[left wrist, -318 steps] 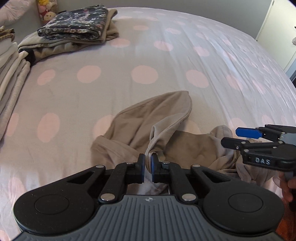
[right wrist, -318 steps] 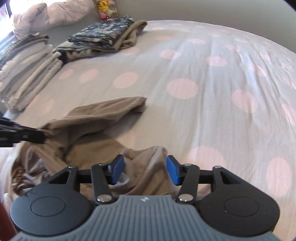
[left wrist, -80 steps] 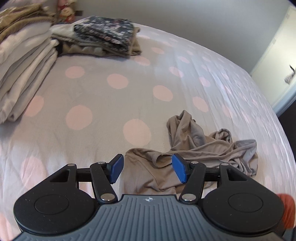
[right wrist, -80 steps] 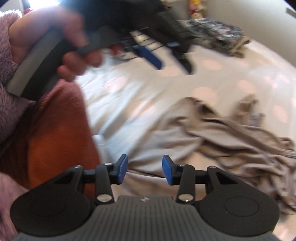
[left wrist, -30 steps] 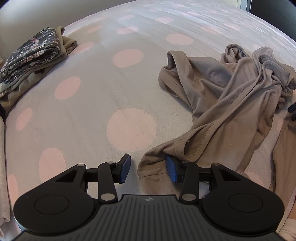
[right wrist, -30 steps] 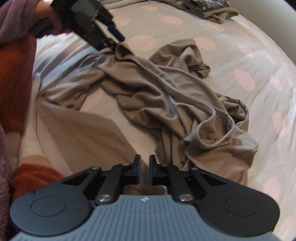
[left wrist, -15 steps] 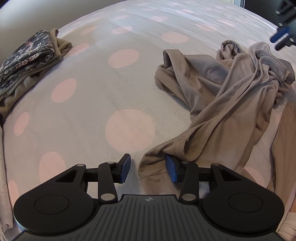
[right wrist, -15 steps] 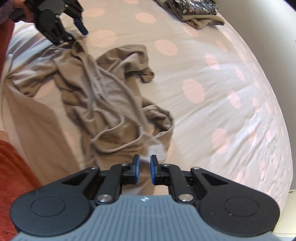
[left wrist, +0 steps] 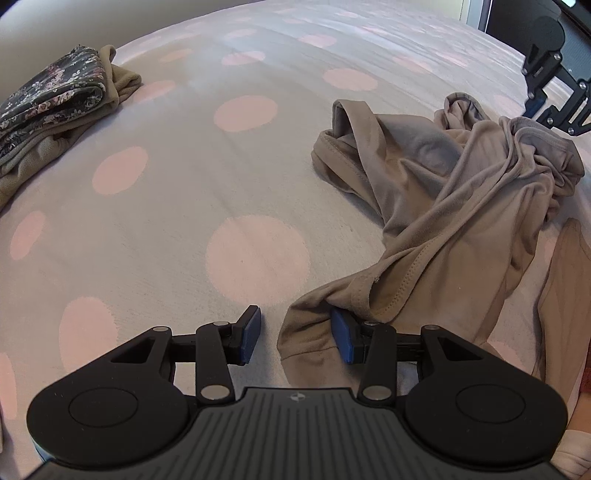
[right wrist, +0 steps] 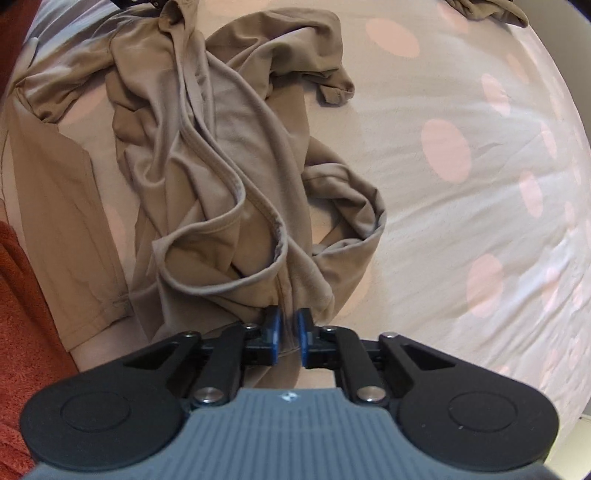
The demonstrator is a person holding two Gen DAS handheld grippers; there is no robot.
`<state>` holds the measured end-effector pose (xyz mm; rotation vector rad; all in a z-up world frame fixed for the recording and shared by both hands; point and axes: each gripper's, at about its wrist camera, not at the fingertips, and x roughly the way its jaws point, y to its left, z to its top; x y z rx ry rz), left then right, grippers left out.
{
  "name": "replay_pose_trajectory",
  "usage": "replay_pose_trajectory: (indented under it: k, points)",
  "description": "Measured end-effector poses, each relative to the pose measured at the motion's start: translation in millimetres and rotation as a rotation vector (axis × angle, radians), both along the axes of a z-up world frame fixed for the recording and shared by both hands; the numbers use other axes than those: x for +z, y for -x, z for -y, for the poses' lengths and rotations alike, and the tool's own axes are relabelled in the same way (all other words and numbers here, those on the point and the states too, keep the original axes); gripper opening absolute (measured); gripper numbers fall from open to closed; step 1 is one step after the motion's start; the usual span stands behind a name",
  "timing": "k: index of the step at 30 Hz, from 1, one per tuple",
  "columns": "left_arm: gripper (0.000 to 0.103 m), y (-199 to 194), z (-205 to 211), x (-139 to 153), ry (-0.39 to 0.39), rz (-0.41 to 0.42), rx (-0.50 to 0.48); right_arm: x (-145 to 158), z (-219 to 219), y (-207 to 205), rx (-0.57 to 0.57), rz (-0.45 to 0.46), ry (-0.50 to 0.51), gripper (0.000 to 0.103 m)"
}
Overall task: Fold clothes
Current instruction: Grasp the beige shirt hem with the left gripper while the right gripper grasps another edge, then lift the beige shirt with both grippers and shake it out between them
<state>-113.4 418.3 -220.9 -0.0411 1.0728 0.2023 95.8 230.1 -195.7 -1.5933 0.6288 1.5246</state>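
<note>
A crumpled beige garment [left wrist: 443, 221] lies on the dotted bed sheet [left wrist: 184, 184]. My left gripper [left wrist: 295, 338] points down at its near end and is open. A hem corner lies between the fingers and brushes the right pad [left wrist: 341, 339]. At the garment's far end, my right gripper [left wrist: 543, 110] shows at the top right of the left wrist view. In the right wrist view the garment [right wrist: 240, 166] spreads away from my right gripper [right wrist: 288, 332], whose jaws are closing on a narrow fold of the fabric that runs between the blue pads.
A folded pile, a dark floral piece on beige cloth [left wrist: 55, 99], sits at the bed's far left. A corner of it shows again [right wrist: 491, 9]. The person's fuzzy orange-red clothing [right wrist: 22, 332] borders the bed at the left. Pink-dotted sheet [right wrist: 480, 184] stretches to the right.
My right gripper has travelled across the garment to its far end, turned, and closed on a fold there. The left gripper stays open over the same hem corner.
</note>
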Motion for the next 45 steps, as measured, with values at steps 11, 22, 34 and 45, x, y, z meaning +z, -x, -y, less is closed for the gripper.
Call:
replay_pose_trajectory:
  k: [11, 22, 34, 45]
  points:
    - [0.027, 2, -2, 5, 0.034, 0.018, 0.001, 64, 50, 3, -0.08, -0.047, -0.217, 0.002]
    - [0.013, 16, 17, 28, 0.11, 0.083, -0.161, 56, 112, 12, -0.265, -0.057, -0.239, 0.002]
    - [0.023, 21, 71, 54, -0.114, -0.07, -0.474, 37, 125, 0, -0.389, -0.065, -0.324, 0.002]
    - [0.023, -9, 80, 38, -0.239, -0.187, -0.616, 32, 127, -4, -0.374, -0.09, -0.357, 0.002]
